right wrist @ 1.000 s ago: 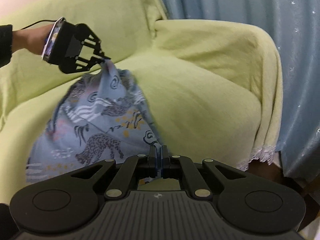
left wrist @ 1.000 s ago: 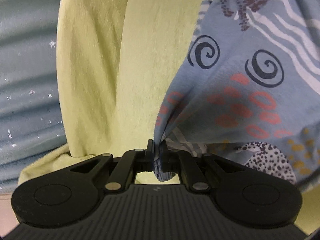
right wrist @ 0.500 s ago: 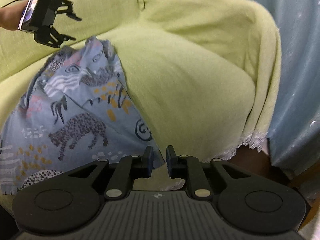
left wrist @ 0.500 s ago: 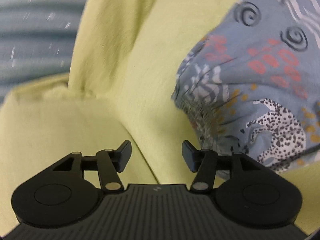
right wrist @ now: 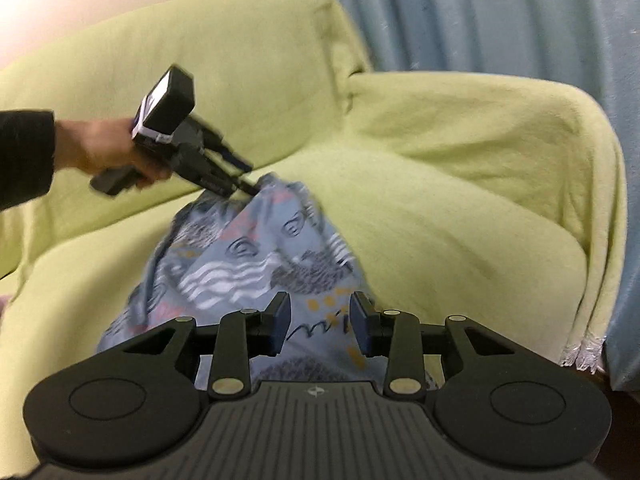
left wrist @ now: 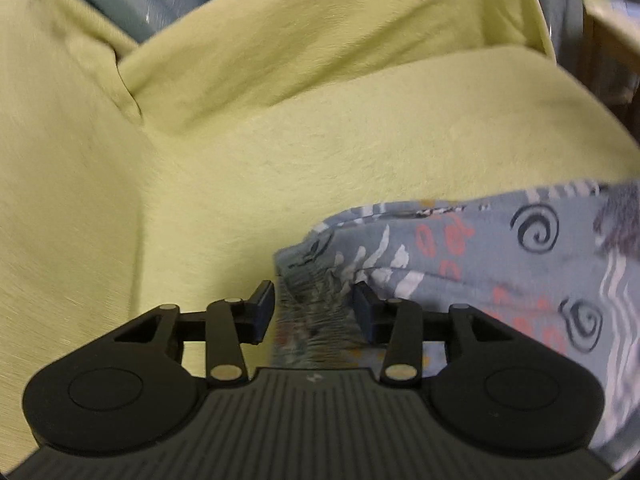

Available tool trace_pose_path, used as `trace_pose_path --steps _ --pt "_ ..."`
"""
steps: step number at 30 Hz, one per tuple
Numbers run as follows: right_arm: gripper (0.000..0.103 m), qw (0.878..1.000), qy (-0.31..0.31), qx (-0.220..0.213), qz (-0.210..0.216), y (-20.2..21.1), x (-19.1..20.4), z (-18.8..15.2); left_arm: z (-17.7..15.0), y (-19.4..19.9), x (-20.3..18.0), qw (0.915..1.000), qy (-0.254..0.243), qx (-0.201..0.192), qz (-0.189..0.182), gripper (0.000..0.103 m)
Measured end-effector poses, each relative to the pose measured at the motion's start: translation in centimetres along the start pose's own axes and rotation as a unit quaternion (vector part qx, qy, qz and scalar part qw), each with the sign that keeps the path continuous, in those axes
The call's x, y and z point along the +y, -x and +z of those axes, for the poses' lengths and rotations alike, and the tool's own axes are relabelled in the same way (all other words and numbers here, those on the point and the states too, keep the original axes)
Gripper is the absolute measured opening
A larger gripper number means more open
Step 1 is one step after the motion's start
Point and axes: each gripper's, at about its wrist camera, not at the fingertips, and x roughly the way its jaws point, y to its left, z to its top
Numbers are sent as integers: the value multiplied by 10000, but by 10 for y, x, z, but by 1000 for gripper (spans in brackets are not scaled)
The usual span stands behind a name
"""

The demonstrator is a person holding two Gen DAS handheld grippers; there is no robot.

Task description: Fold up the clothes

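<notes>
A blue garment (right wrist: 256, 264) printed with leopards, spirals and white waves lies crumpled on the seat of a green-covered sofa (right wrist: 460, 240). My right gripper (right wrist: 320, 320) is open just above the garment's near edge, with nothing pinched. In the right wrist view a hand (right wrist: 96, 152) holds my left gripper (right wrist: 250, 180), whose tips are at the garment's far bunched end. In the left wrist view the left gripper (left wrist: 314, 310) is open, and the bunched edge of the garment (left wrist: 480, 256) sits between its fingers (left wrist: 264, 312).
The sofa's backrest (right wrist: 200, 60) rises behind and its padded armrest (right wrist: 500, 128) lies to the right. A blue-grey curtain (right wrist: 500, 20) with small stars hangs beyond the armrest. A dark sleeve (right wrist: 24, 160) enters from the left. Wooden furniture (left wrist: 612, 40) shows at the far right.
Both grippers let go of the garment, which dropped onto the seat. The left gripper has since come back down to the far bunched end, and the right one has opened wider over the near edge.
</notes>
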Motion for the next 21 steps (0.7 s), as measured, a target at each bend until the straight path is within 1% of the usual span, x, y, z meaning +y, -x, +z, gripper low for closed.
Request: trace_pose_path --steps 1,2,3,5,7,9,12,14,18,19,21 --pt "37 10000 9 -14 -29 -2 1 -4 -1 -2 1 9999 119 -5 -122 29" --pt "37 10000 20 -24 -59 -4 1 -7 -3 -4 3 9994 238 -9 -244 23" --pt "37 9999 47 -21 -93 -5 0 -7 -4 -6 4 9987 356 -14 -366 20" --pt "39 9998 87 2 -161 -8 -2 -6 -5 -4 3 9989 321 -47 -351 19" --pt "39 9996 -43 178 -222 -14 -9 -8 0 5 4 9991 300 -261 -144 19" --pt "39 9993 -167 199 -254 -16 -15 -9 7 15 7 9981 286 -521 162 19" --pt "39 9987 -343 229 -301 -19 -23 -11 3 22 9 9976 349 -490 349 19" --pt "42 9987 -323 245 -299 -19 -21 -13 0 26 10 9970 391 -469 474 19" --pt "44 9989 -216 322 -251 -22 -17 -15 -6 35 13 9953 476 -426 722 26" --pt "47 9989 -197 351 -242 -23 -17 -15 -7 37 14 9948 497 -415 784 34" --pt "48 9987 -198 414 -225 -25 -17 -16 -10 42 15 9936 539 -394 909 46"
